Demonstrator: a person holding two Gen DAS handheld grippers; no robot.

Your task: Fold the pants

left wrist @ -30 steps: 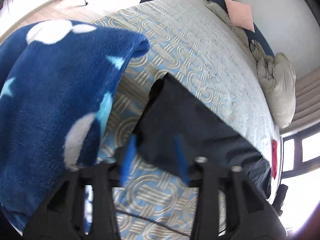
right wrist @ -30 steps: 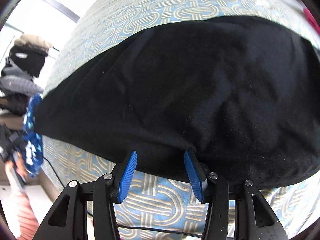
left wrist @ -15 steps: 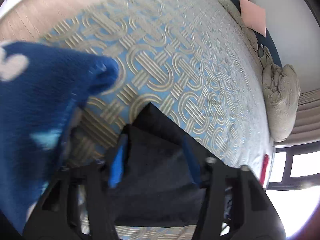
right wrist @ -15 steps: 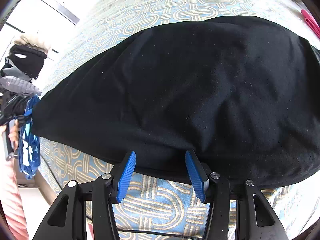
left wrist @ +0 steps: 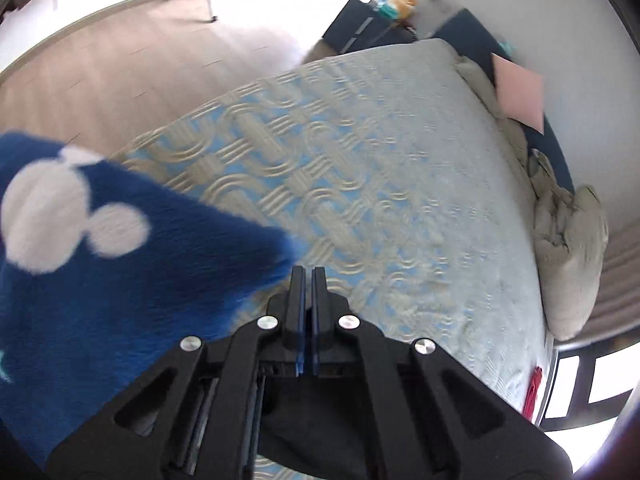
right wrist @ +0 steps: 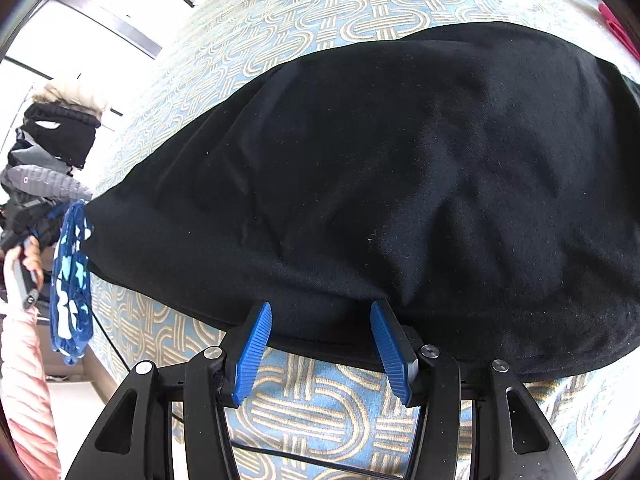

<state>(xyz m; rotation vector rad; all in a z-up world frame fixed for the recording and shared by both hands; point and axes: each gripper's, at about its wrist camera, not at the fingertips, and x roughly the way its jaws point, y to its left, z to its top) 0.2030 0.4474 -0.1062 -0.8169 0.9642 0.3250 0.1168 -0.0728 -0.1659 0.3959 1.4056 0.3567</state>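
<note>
The black pants (right wrist: 400, 180) lie spread across the patterned blue and beige bed cover (right wrist: 320, 8). My right gripper (right wrist: 322, 316) is open, its blue pads on either side of the pants' near edge. In the left wrist view my left gripper (left wrist: 307, 276) is shut; black cloth of the pants (left wrist: 320, 432) hangs below its jaws. In the right wrist view the left gripper (right wrist: 48, 210) holds the pants' far left corner.
A blue fleece blanket (left wrist: 100, 272) with white mouse shapes hangs at the bed's left edge; it also shows in the right wrist view (right wrist: 72, 288). Grey pillows (left wrist: 568, 248) and a pink sheet (left wrist: 520, 96) lie at the bed's head. A red item (left wrist: 532, 392) lies by the window.
My left gripper has shut on the pants' corner and lifted, so the pants dropped from its view. The right gripper has stayed open at the near edge.
</note>
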